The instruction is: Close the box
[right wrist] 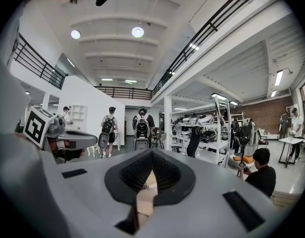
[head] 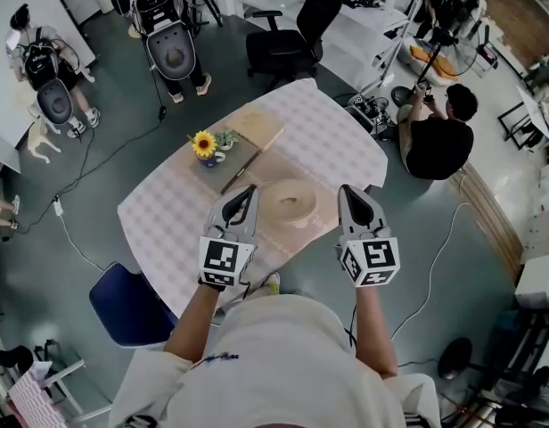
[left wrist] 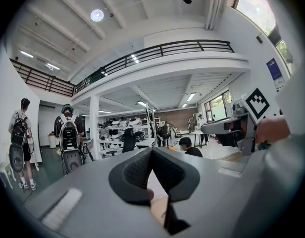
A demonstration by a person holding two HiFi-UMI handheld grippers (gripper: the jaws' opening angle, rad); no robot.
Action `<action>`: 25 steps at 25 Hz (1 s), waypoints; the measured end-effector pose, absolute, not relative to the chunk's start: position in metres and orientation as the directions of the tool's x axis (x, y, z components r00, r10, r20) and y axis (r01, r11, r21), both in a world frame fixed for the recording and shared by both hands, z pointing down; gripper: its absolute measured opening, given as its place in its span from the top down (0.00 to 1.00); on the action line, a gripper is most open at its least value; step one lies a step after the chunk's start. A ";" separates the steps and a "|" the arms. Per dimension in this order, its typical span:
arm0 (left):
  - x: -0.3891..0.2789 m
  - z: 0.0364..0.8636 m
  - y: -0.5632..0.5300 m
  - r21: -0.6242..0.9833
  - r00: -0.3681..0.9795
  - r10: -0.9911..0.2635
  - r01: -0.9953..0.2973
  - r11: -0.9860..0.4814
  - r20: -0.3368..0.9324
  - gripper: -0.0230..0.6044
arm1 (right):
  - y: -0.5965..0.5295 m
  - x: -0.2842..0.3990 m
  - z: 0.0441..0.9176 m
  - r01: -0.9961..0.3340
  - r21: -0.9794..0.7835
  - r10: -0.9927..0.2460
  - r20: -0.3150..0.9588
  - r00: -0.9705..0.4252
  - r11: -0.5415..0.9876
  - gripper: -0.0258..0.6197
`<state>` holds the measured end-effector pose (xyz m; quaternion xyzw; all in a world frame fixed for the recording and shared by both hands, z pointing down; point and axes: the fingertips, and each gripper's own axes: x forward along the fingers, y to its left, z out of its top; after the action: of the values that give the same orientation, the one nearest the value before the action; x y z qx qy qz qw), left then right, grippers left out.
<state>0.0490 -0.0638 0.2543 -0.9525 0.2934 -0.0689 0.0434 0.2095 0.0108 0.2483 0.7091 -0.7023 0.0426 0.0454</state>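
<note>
I look at the head view first, because only this view shows the layout. The round box [head: 288, 203] stands on the table [head: 337, 141] with the checked cloth, and it lies between my two tools, a little ahead of their tips. The left gripper [head: 249, 190] is just beside the box's left wall. The right gripper [head: 344, 190] is near the box but apart from it, so the left one is the nearer. The box is round, so it has no long axis to respect, and I can approach from either side. I cannot tell from above whether its lid is already seated. A flat square wooden piece [head: 257, 125] lies farther away, past the sunflower pot [head: 205, 147]. It may be a lid or a second box; I cannot decide this.

Both grippers are closed and hold nothing. In the left gripper view the dark pads [left wrist: 137, 175] meet at one line, and in the right gripper view the pads [right wrist: 167, 175] meet in the same way.

The two gripper views look almost level, so they show the hall, the shelves and some people, not the box. Only a pale strip appears below the pads. Each one shows the other gripper at its side, which confirms that they are held parallel.
</note>
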 end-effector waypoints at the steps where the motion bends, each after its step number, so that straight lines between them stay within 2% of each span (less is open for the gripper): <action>1: 0.049 0.255 -0.064 -0.124 0.818 -0.566 -0.554 -0.824 0.107 0.96 | 0.010 0.209 0.248 -1.000 0.005 -0.992 0.124 0.009 -0.008 0.96; 25: 0.048 0.262 -0.067 -0.113 0.826 -0.551 -0.540 -0.834 0.118 0.96 | 0.005 0.207 0.251 -0.999 0.036 -0.989 0.146 0.021 -0.016 0.96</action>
<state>0.0484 -0.0671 0.2623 -0.9548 0.2857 -0.0730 0.0375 0.2067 0.0050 0.2507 0.7118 -0.6983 0.0396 0.0644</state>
